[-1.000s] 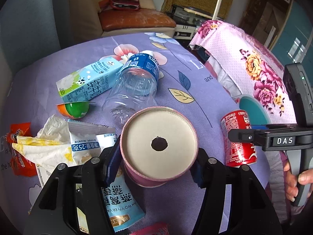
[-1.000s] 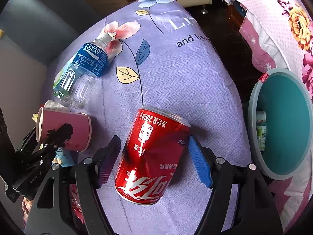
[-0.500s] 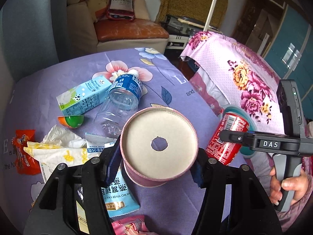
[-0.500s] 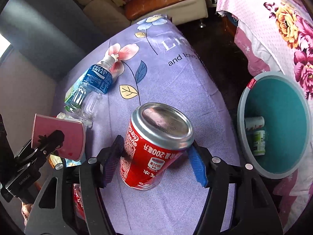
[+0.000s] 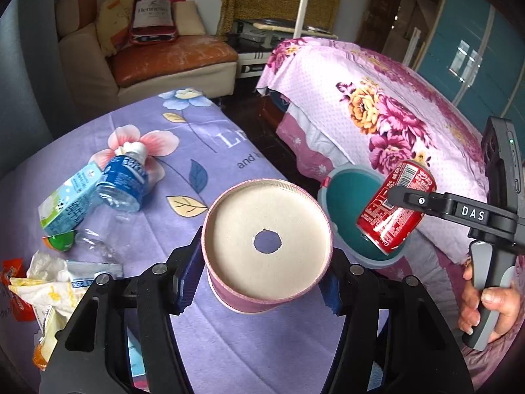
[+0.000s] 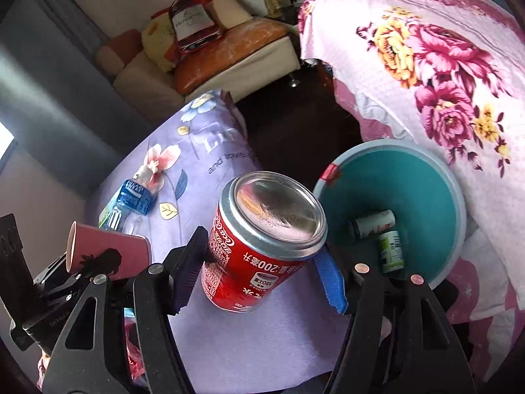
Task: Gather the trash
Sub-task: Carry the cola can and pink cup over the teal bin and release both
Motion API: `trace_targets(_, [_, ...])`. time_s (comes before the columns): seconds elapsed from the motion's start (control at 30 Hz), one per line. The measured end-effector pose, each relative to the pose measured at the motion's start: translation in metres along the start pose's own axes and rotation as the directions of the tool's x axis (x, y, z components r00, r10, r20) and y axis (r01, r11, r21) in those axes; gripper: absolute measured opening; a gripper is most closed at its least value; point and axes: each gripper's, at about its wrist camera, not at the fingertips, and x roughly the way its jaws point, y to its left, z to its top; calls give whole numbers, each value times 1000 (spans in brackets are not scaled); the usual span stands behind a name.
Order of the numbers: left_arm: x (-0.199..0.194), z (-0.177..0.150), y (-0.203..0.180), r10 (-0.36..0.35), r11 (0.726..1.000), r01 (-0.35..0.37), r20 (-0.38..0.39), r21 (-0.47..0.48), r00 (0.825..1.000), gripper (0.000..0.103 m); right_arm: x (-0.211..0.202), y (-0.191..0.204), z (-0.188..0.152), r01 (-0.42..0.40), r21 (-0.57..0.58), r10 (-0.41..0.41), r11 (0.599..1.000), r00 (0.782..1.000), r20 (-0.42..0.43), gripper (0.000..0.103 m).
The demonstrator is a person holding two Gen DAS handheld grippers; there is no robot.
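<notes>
Above the purple tabletop [image 5: 249, 344], the left gripper [image 5: 262, 262] fingers clamp a pink paper cup [image 5: 267, 243], while the right gripper [image 6: 262, 262] fingers clamp a red can [image 6: 262, 243] beside the teal bin [image 6: 457, 203]. Next, likely: carry both over the bin, then release.

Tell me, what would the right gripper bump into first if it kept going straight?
Probably the teal bin. The right gripper, shut on the red cola can, points down toward its near rim, though depth is unclear.
</notes>
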Motion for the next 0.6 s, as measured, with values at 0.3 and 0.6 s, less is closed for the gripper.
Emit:
trace_targets(0.3, [47, 21, -92, -50, 988, 57, -50, 145, 997, 62, -35, -105, -6, 90, 177, -104, 980, 992, 67, 61])
trace_targets(0.6, [100, 25, -155, -78, 972, 99, -104, 212, 991, 62, -37, -152, -17, 149, 227, -167, 962, 984, 63, 61])
